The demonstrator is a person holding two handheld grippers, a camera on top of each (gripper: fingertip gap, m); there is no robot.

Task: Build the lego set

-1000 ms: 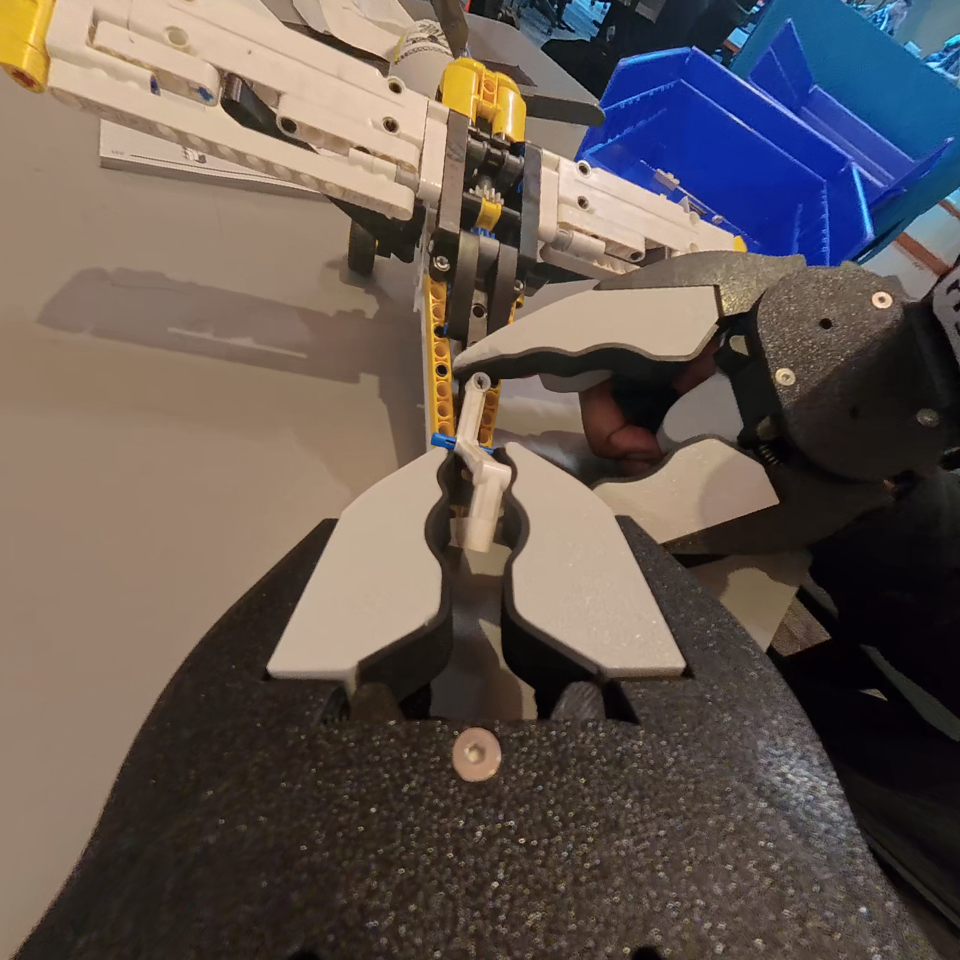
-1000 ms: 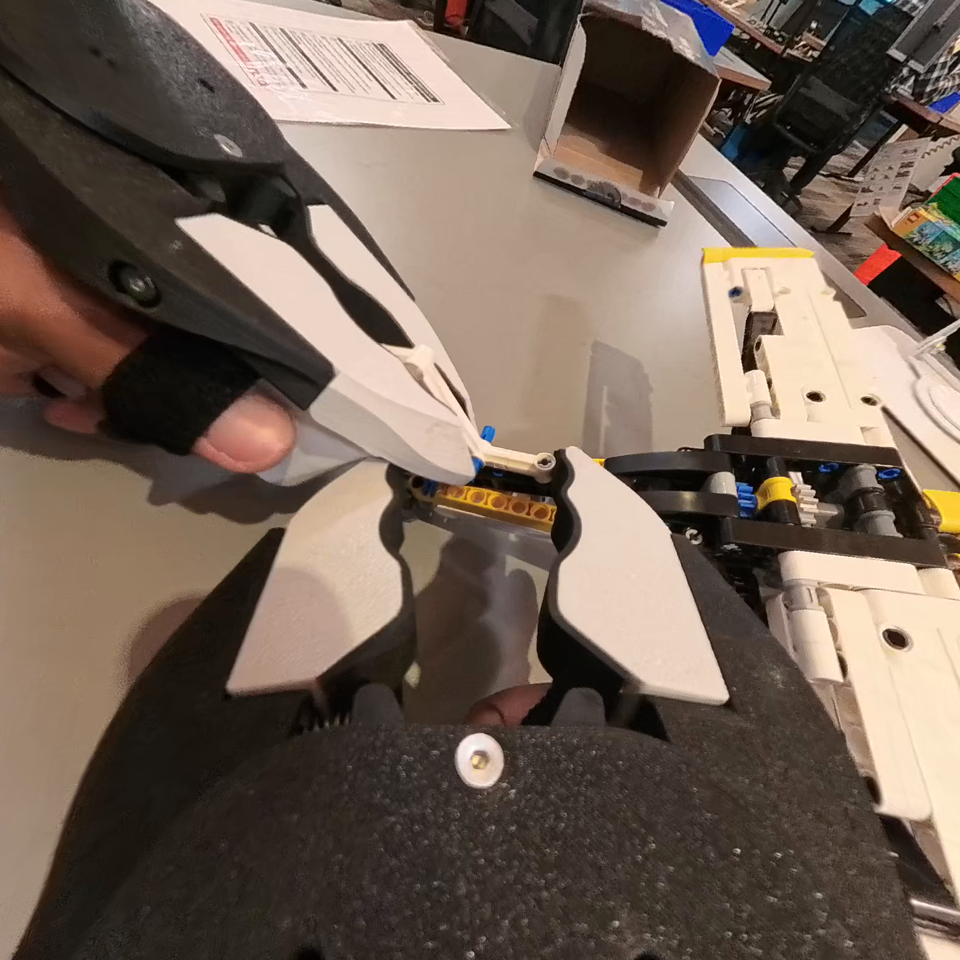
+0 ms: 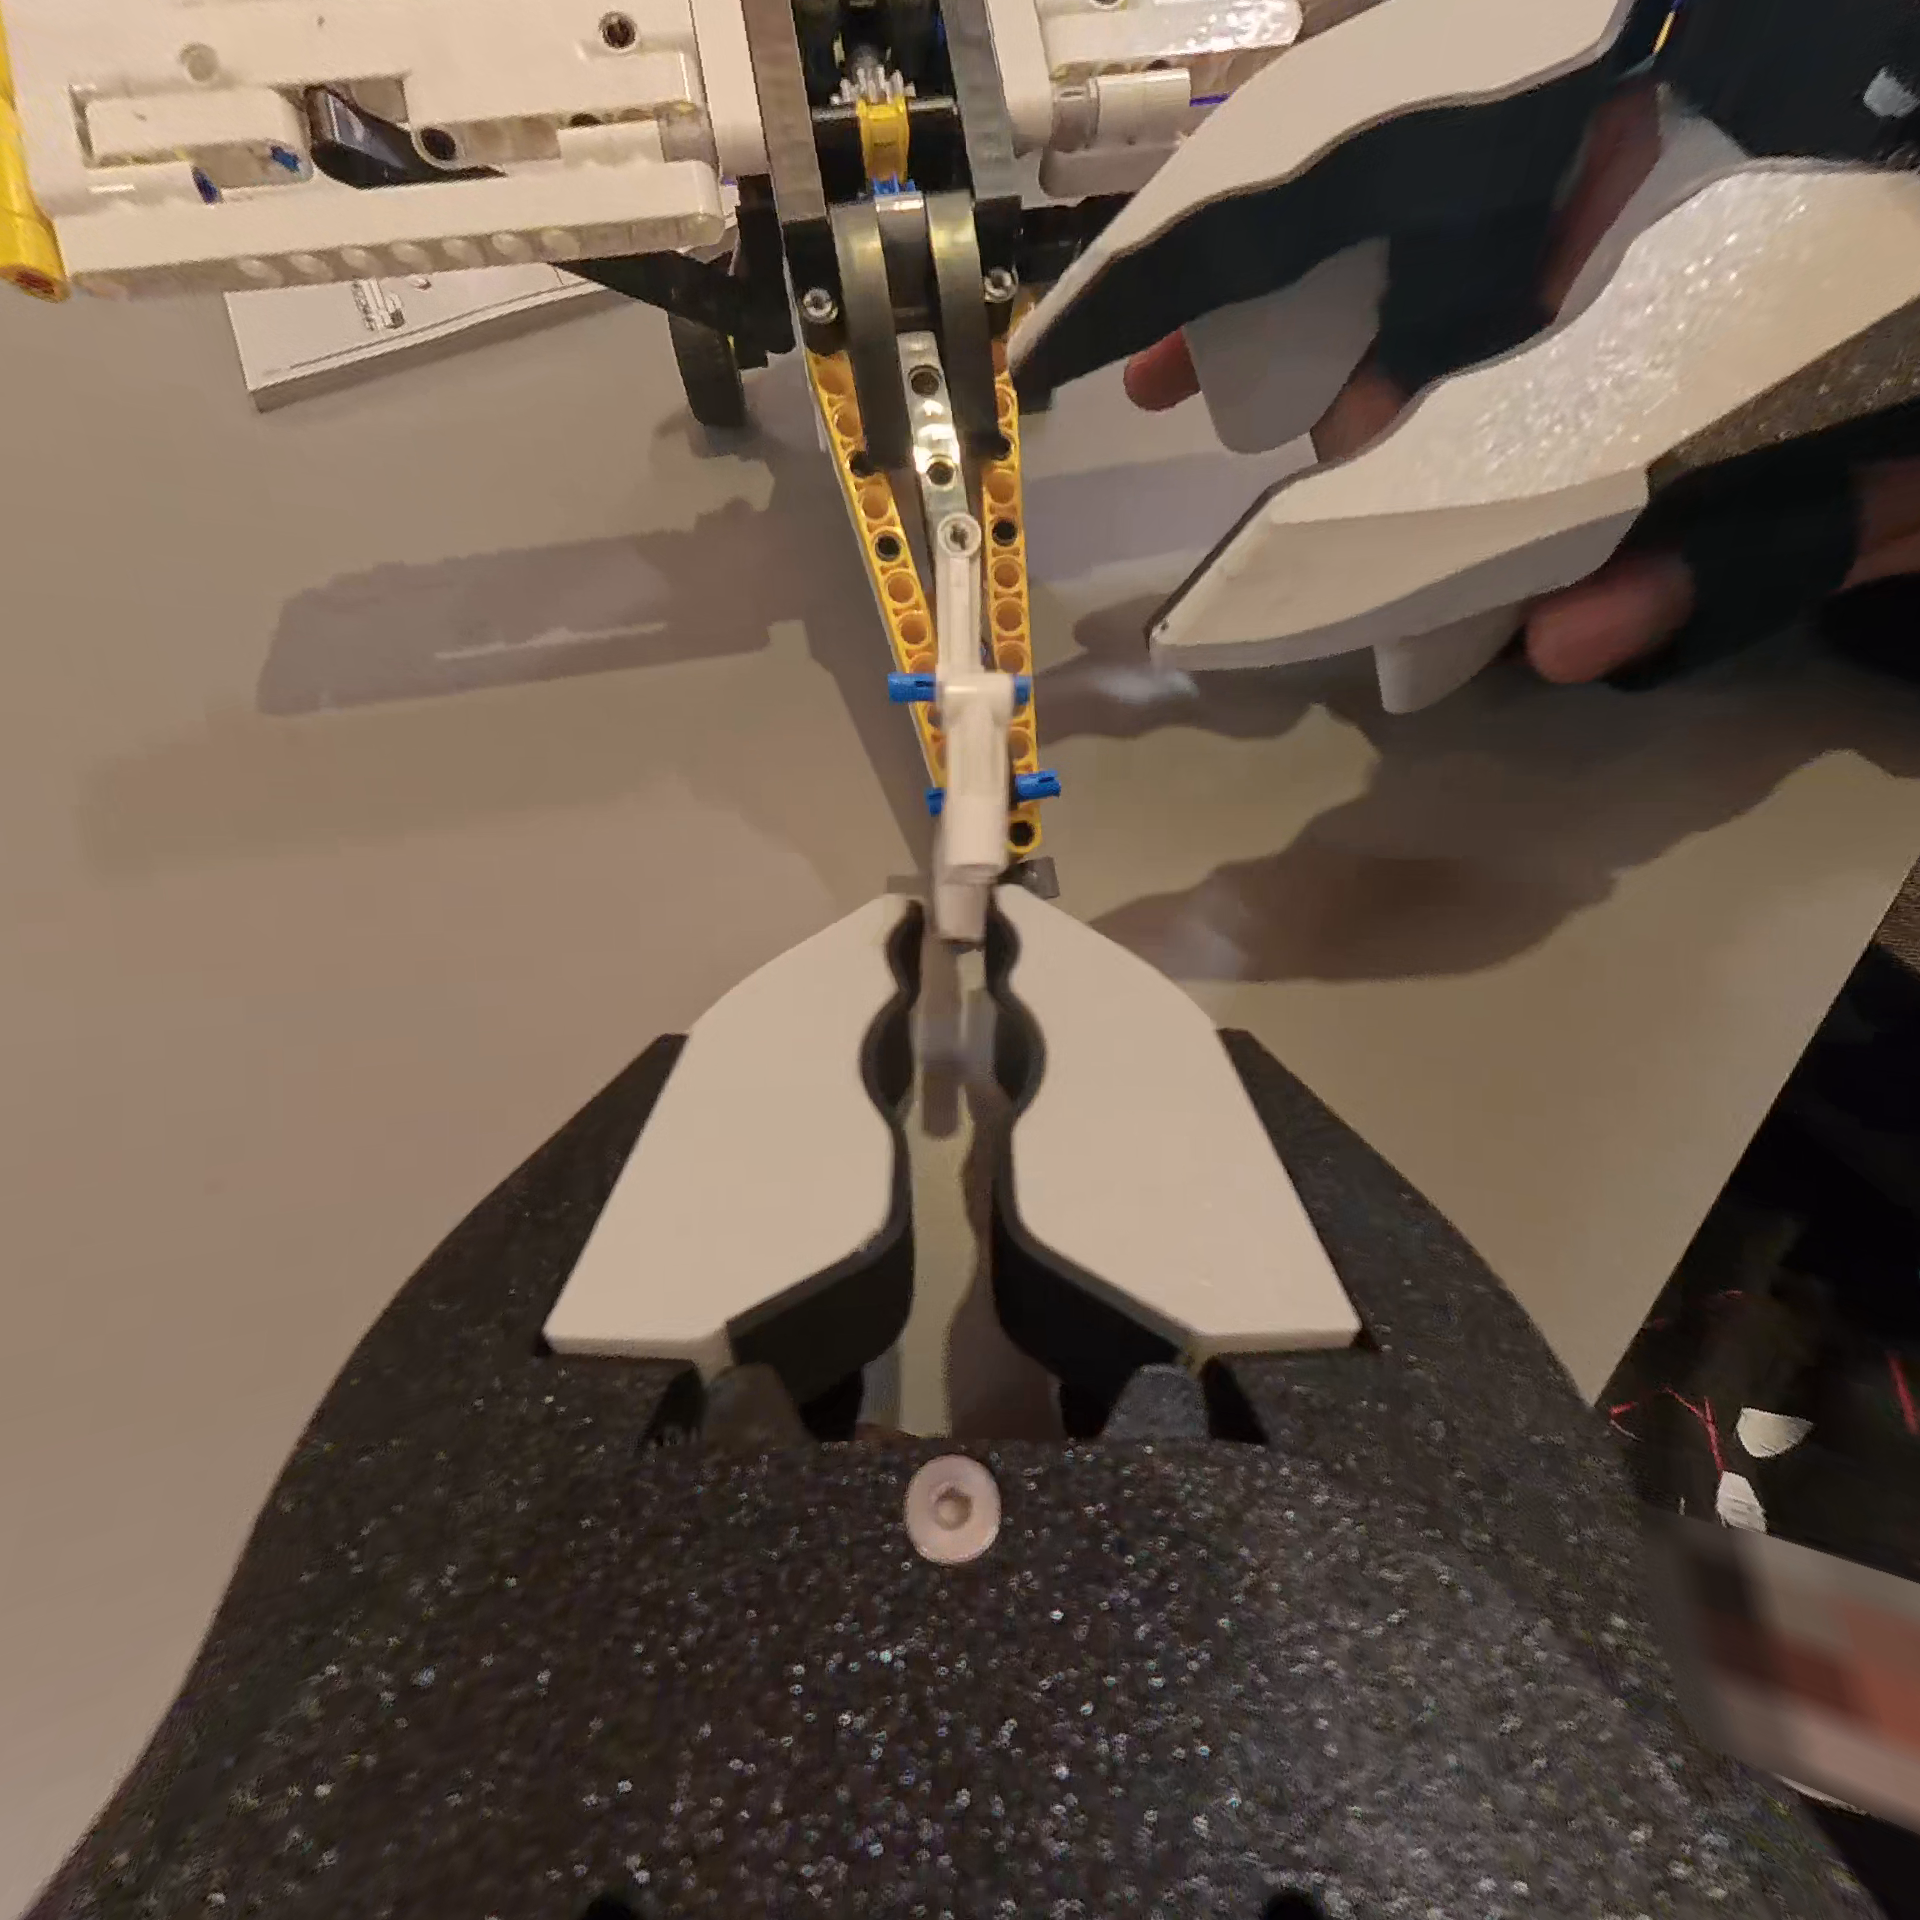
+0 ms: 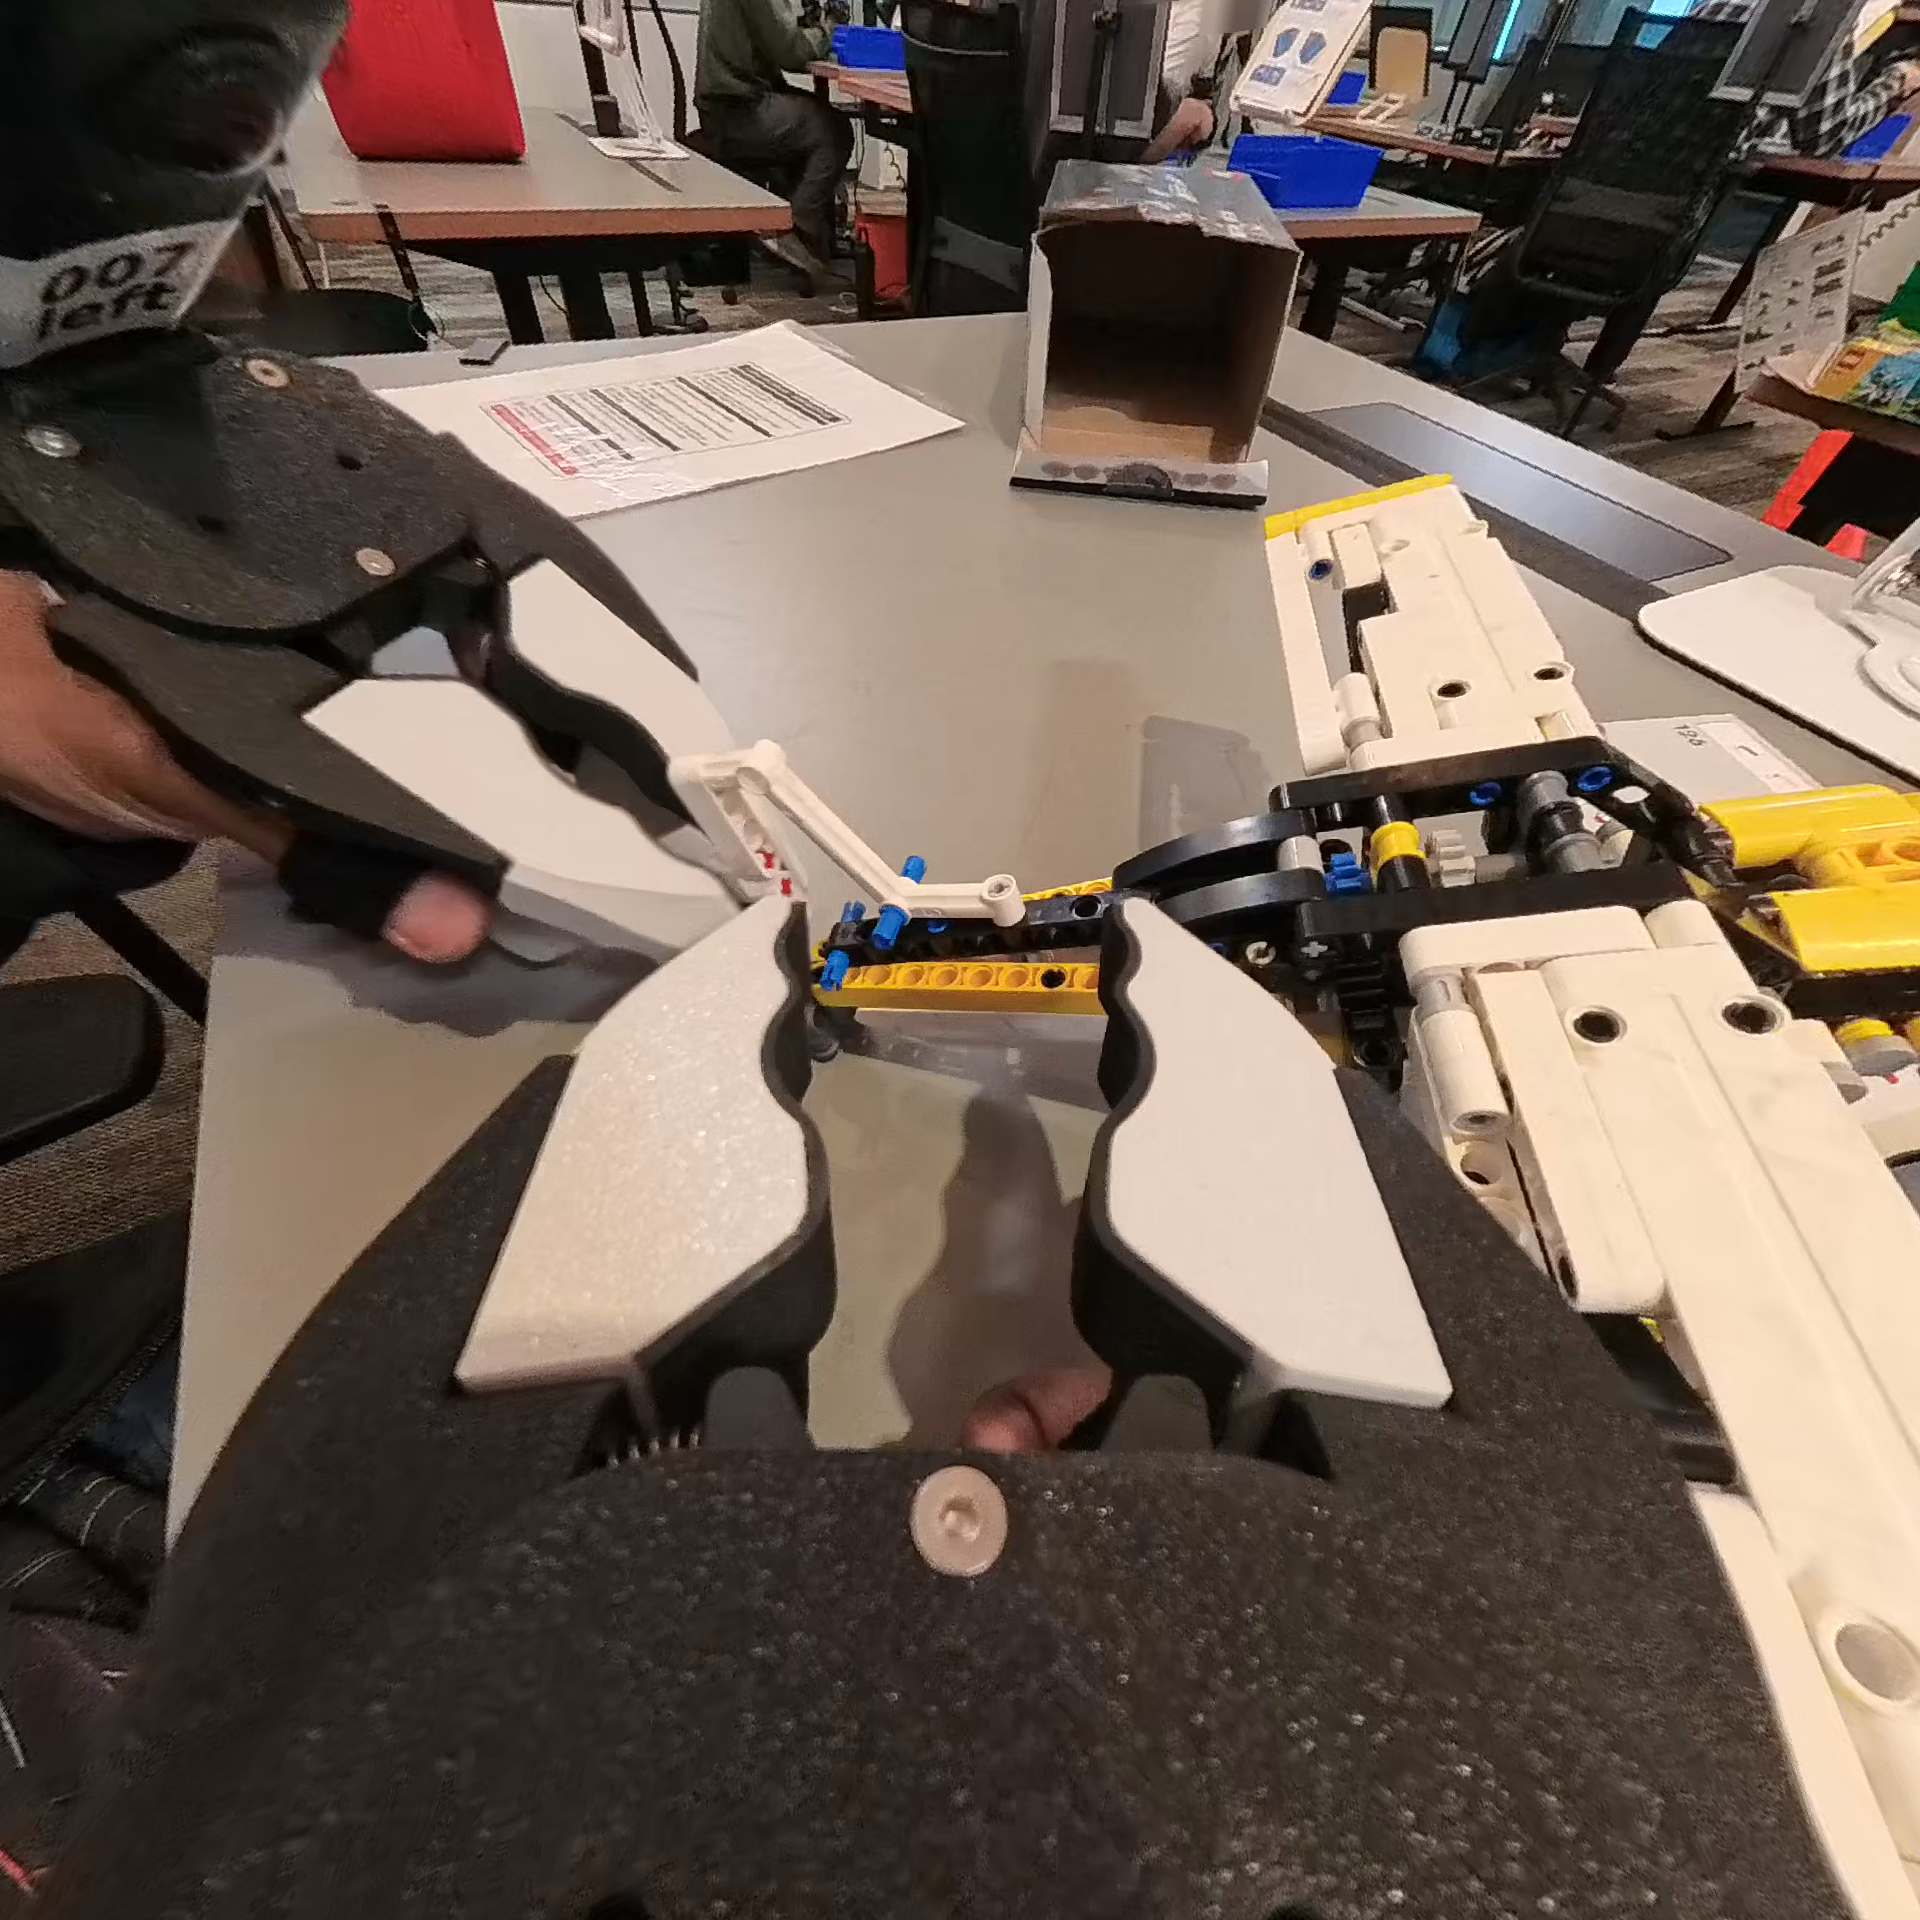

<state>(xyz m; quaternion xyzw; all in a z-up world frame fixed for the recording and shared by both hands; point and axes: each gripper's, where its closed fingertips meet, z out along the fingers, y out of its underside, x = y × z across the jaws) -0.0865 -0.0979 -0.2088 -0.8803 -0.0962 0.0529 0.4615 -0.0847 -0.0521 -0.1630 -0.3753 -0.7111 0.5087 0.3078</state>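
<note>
**Left claw backed off along the white link, right one pulled clear**

Compared with a second before, the left gripper (image 3: 951, 920) had slid back: then the white bent link (image 4: 831, 831) sat deep in the scalloped hollow between its fingers, now only the link's end was nipped right at the tips, jaws nearly together and pinching it. The link had also lifted, rising at an angle from the yellow holed beams (image 3: 1003, 582) toward the left gripper, its far end still pinned with blue pegs (image 4: 888, 920) on the model's tail.

The right gripper (image 4: 951, 961) had drawn away from the link; earlier its upper finger hovered right over it. Its jaws were spread wide, straddling the yellow beam without touching, nothing in them.

Texture-wise: grainy black foam-like bodies, smooth pale grey finger plates with wavy black inner edges, glossy plastic on the white-and-yellow brick model (image 4: 1455, 665), all on a matte grey table (image 3: 364, 935). A torn cardboard box (image 4: 1153, 343) and a printed sheet (image 4: 675, 416) sat farther back.
</note>
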